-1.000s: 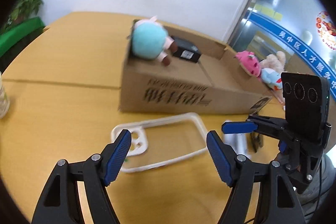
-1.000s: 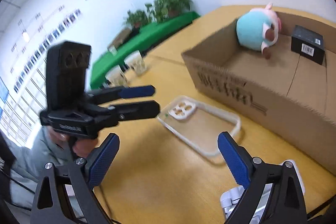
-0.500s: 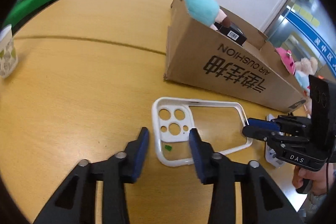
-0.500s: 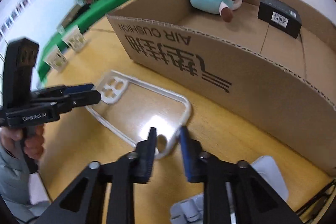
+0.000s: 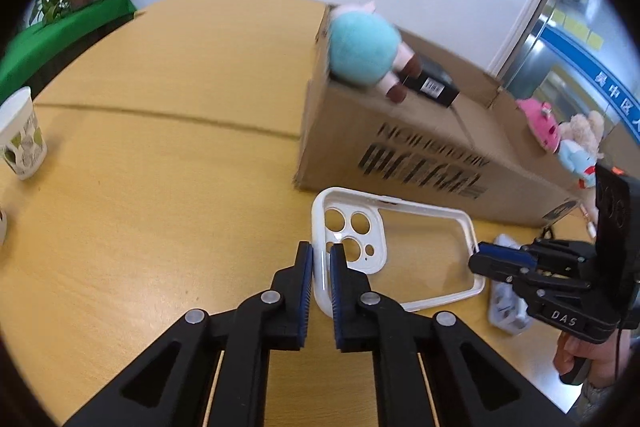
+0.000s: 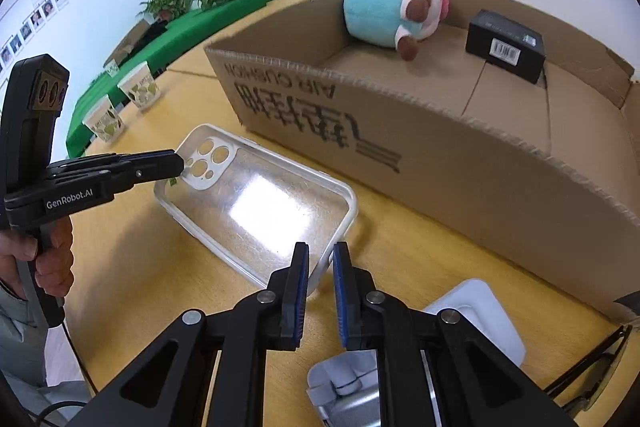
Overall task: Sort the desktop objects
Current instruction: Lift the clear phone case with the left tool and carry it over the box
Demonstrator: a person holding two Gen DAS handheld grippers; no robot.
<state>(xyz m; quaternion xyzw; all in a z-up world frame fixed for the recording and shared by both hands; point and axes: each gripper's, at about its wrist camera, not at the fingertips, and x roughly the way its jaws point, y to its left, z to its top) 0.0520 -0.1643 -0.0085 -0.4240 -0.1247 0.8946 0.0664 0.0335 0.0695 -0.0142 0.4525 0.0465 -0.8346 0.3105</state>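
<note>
A clear phone case with a white rim [image 5: 400, 251] is held between both grippers, lifted and tilted above the wooden table. My left gripper [image 5: 321, 259] is shut on the rim at the camera-hole end. My right gripper [image 6: 321, 259] is shut on the rim at the opposite end; the case fills the middle of the right wrist view [image 6: 256, 203]. Each gripper shows in the other's view, the left [image 6: 176, 163] and the right [image 5: 480, 259]. Just behind stands an open cardboard box [image 6: 440, 155] holding a teal plush toy [image 6: 388, 11] and a black small box [image 6: 506, 45].
A white phone stand [image 6: 472, 331] lies on the table under my right gripper. Black glasses [image 6: 592, 367] lie at the right. Paper cups [image 6: 140, 87] stand at the far left, one also in the left wrist view [image 5: 20, 135]. Plush toys [image 5: 560, 135] sit beyond the box.
Both grippers closed from wide open onto opposite ends of the phone case, and the case has come up off the table with its far side tilted.
</note>
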